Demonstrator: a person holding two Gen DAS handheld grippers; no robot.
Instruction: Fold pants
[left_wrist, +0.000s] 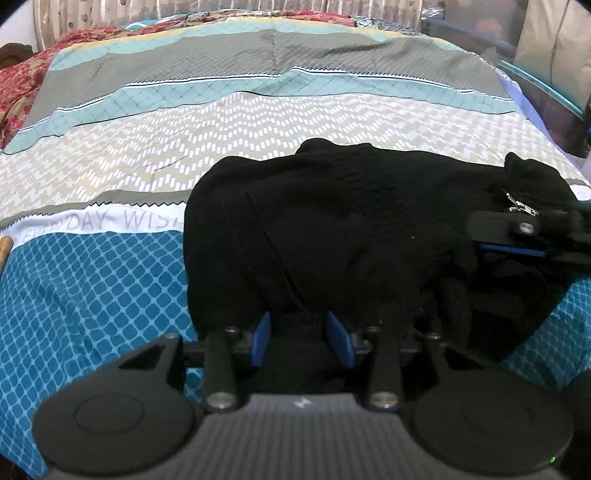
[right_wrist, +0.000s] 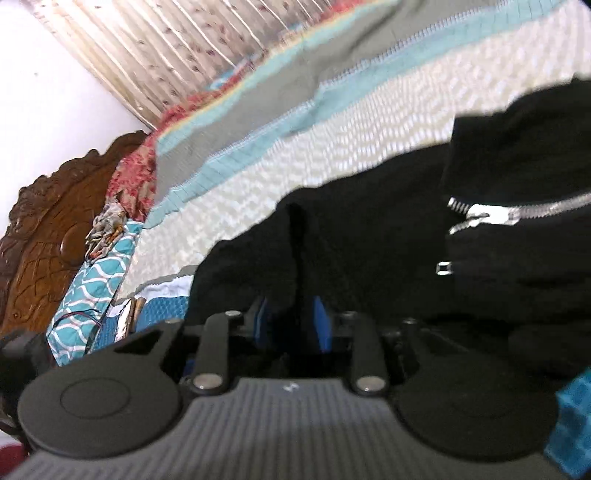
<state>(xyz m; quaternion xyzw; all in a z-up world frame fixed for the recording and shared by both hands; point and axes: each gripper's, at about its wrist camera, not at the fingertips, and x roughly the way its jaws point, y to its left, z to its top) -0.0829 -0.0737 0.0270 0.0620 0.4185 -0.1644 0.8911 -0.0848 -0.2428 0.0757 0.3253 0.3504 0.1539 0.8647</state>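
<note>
Black pants (left_wrist: 332, 221) lie bunched on the patterned bedspread (left_wrist: 110, 288), right of the middle. My left gripper (left_wrist: 301, 332) sits at their near edge, its blue pads (left_wrist: 262, 338) shut on a gathered fold of the black cloth. At the right, one finger (left_wrist: 498, 225) of my right gripper pokes in sideways, its tip buried in the cloth by the silver zipper (left_wrist: 517, 203). In the right wrist view, the right gripper (right_wrist: 291, 325) is shut on a ridge of the pants (right_wrist: 369, 229). The open zipper (right_wrist: 509, 212) hangs raised at the upper right.
The bedspread (right_wrist: 295, 147) runs far to the back and left in grey, teal and cream bands. A red floral cover (left_wrist: 22, 81) lies at the far left. A carved wooden headboard (right_wrist: 44, 229) and a curtain (right_wrist: 166, 44) bound the bed; dark furniture (left_wrist: 546, 92) stands at its right edge.
</note>
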